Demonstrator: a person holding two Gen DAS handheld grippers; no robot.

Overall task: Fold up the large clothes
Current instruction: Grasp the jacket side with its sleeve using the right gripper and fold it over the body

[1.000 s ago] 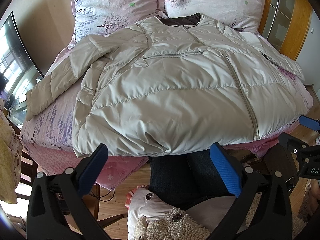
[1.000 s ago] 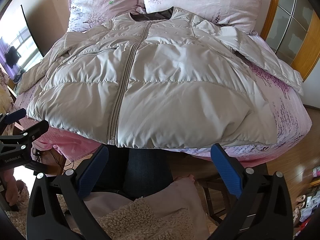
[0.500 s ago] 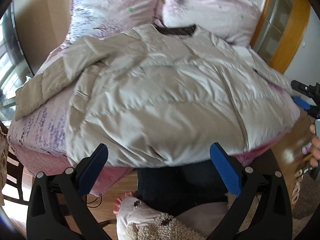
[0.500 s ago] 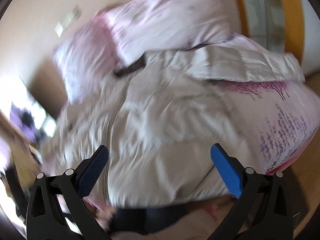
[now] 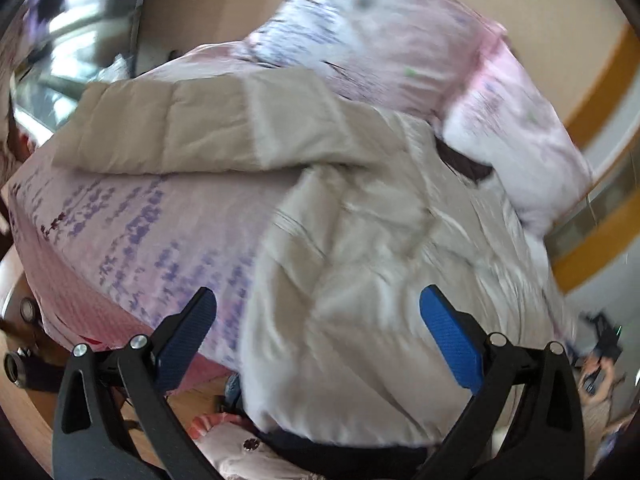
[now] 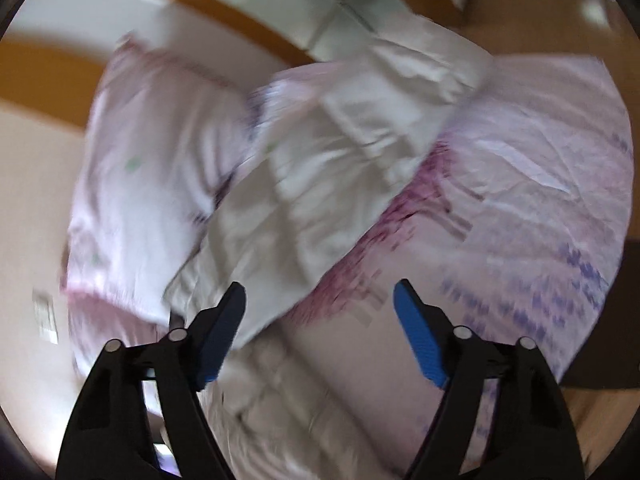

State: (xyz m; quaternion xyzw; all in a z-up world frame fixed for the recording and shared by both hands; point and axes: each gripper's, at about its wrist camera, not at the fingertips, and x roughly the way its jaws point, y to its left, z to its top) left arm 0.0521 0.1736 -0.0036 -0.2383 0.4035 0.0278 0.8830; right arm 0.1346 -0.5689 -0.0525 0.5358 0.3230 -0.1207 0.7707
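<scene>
puffer jacket (image 5: 360, 240): spread flat on bed (image 5: 132, 232) | handling: light, soft, slippery; take sleeve cuffs | left claw (image 5: 318, 332): wide open, empty | right claw (image 6: 320, 316): closing, nothing between pads yet

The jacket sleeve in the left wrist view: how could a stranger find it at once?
Start from the bed with its pink, lavender-printed sheet. The beige quilted sleeve lies spread across it, reaching away from the jacket body, below the pillows. It alone is plain beige.
</scene>
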